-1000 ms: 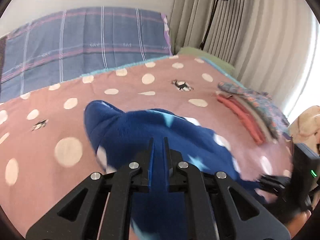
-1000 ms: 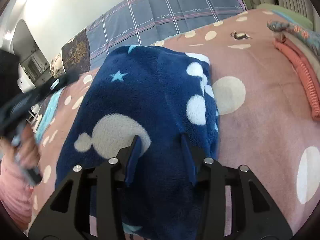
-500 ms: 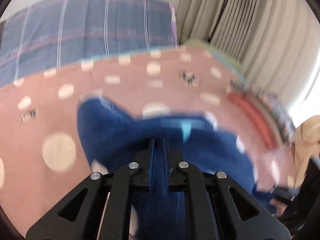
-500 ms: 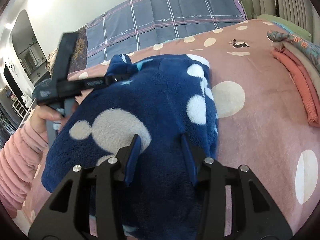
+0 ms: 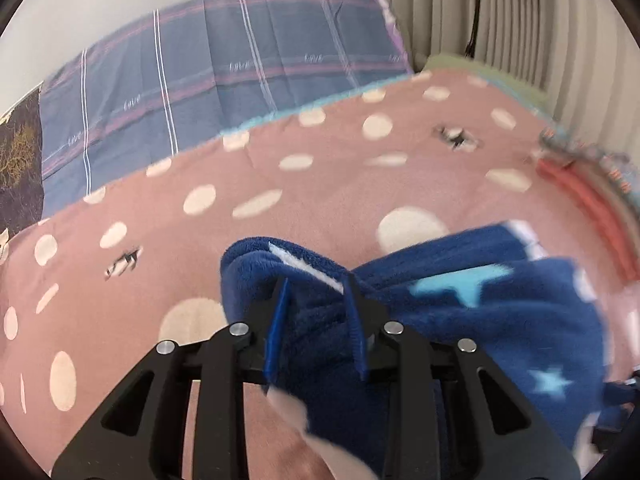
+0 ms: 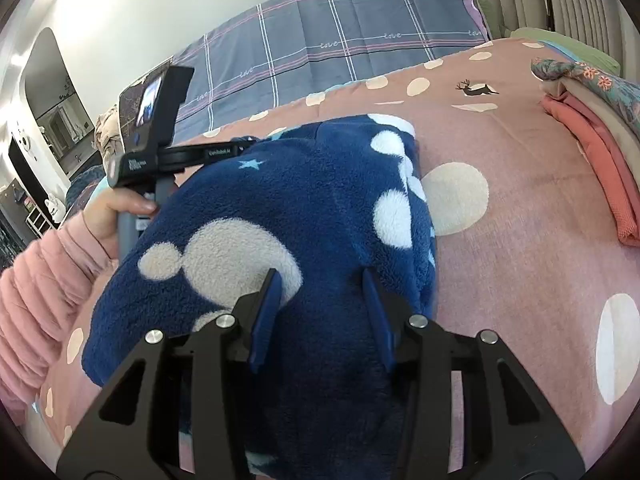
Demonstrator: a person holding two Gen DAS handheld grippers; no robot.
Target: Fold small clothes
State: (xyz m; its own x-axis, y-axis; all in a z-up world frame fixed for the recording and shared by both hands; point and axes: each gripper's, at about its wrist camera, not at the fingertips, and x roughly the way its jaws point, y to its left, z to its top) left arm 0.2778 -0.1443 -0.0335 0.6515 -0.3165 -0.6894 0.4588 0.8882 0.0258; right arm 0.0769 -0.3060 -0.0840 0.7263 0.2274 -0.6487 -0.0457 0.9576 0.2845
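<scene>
A dark blue fleece garment (image 6: 312, 208) with white dots and pale blue stars lies folded on the pink dotted blanket (image 6: 520, 184). My right gripper (image 6: 320, 280) is open, its fingers resting on the near part of the fleece. My left gripper (image 5: 316, 284) is open with a folded edge of the same fleece (image 5: 460, 304) lying loose between its fingers. The left gripper's body and the hand holding it also show in the right wrist view (image 6: 148, 148), at the fleece's far left side.
A stack of folded clothes (image 6: 592, 128), coral, beige and floral, lies at the right edge of the bed. A grey-blue plaid sheet (image 6: 328, 40) covers the head of the bed. Curtains (image 5: 540, 20) hang at the right.
My left gripper has carried the fleece edge over the garment and has opened, letting it go. My right gripper stayed open and still.
</scene>
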